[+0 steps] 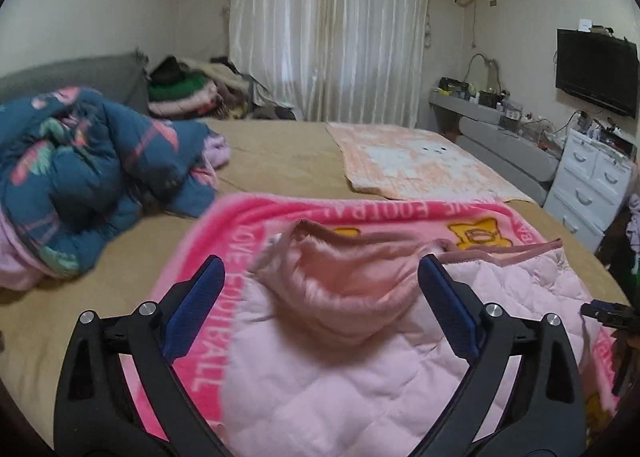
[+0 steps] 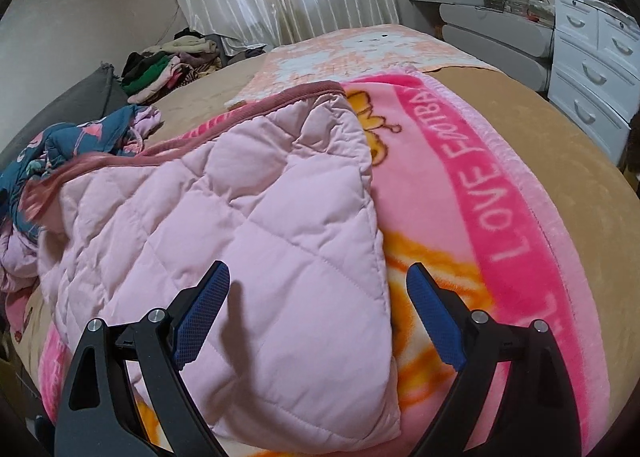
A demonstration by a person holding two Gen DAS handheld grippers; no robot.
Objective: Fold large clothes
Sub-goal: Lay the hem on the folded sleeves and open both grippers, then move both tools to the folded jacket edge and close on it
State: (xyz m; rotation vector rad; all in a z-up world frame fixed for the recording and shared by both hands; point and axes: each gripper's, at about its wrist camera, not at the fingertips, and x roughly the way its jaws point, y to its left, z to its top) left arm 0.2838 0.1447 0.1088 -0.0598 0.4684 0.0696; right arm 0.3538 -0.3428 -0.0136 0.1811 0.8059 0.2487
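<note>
A pale pink quilted garment (image 1: 340, 377) (image 2: 240, 217) lies folded over on a bright pink "LOVE FOOTBALL" blanket (image 1: 224, 225) (image 2: 480, 177) spread on the bed. Its fleecy pink lining with a ribbed edge (image 1: 344, 285) bulges up at the far end. My left gripper (image 1: 320, 263) hovers open just above that lining, its blue pads wide apart and holding nothing. My right gripper (image 2: 319, 269) is also open, straddling the garment's right edge from above, with one pad over the quilting and the other over the blanket. Neither pad presses on the cloth.
A crumpled blue patterned quilted garment (image 1: 92, 161) (image 2: 80, 141) lies to the left on the tan bed (image 1: 280, 153). An orange and white towel (image 1: 420, 165) lies beyond the blanket. A pile of clothes (image 1: 192, 89) sits by the curtain, and white drawers (image 1: 592, 185) stand at the right.
</note>
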